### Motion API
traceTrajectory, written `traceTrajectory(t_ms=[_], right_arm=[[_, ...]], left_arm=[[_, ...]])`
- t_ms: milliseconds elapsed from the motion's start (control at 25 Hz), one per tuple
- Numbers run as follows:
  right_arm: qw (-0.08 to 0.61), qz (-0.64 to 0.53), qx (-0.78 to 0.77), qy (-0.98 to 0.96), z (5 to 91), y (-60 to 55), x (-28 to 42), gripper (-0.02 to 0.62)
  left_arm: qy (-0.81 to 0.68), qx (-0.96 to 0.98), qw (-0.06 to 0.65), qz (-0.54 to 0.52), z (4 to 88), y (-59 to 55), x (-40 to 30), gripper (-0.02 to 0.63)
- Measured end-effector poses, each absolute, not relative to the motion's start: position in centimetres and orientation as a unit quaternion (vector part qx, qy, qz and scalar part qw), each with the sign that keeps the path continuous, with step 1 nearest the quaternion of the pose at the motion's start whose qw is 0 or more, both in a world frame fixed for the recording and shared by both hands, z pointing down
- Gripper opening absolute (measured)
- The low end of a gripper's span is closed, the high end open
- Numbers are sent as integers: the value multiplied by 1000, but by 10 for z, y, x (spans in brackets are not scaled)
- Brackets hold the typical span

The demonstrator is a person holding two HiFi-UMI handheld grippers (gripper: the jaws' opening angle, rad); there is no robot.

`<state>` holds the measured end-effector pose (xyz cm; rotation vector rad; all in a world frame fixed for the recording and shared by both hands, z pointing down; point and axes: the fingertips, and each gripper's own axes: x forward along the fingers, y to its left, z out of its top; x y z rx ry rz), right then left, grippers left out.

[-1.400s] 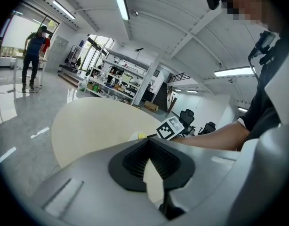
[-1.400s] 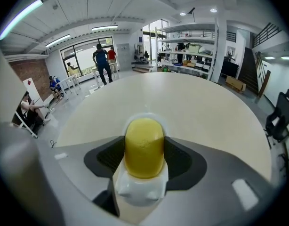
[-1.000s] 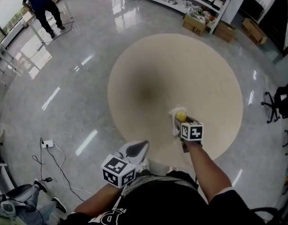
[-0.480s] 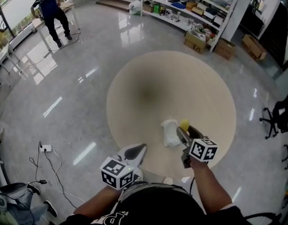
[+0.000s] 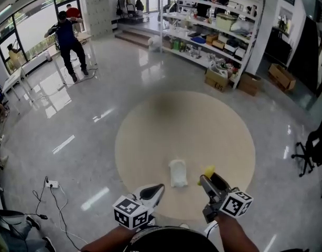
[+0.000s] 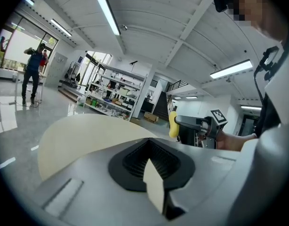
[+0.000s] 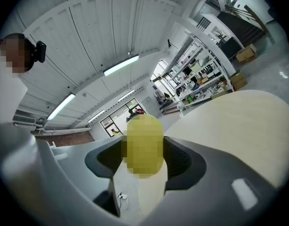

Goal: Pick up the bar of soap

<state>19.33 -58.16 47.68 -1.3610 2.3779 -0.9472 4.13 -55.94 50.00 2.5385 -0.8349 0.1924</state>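
Observation:
The yellow bar of soap is held off the table, pinched at the tip of my right gripper, which is shut on it. In the right gripper view the soap fills the gap between the jaws of the gripper and is raised toward the ceiling. The left gripper view shows the soap from the side. My left gripper hovers at the near edge of the round beige table; its jaws are shut with nothing between them.
A crumpled white thing, a cloth or a wrapper, lies on the table just left of the soap. Shelving with boxes stands at the back. A person stands far left on the glossy floor. An office chair is at the right.
My right gripper has lifted the soap off the white thing and drawn it back toward me and to the right. The head view has tilted up. The left gripper barely moved.

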Motion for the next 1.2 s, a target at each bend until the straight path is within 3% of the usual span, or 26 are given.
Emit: traceTrajectory(t_ms=[360, 1200], right_arm=[[104, -306, -458, 828, 488, -530, 220, 259], [99, -311, -447, 833, 494, -514, 193, 259]], left_arm=[[-292, 930, 214, 69, 494, -537, 80, 6], [-298, 929, 211, 67, 489, -540, 66, 6]])
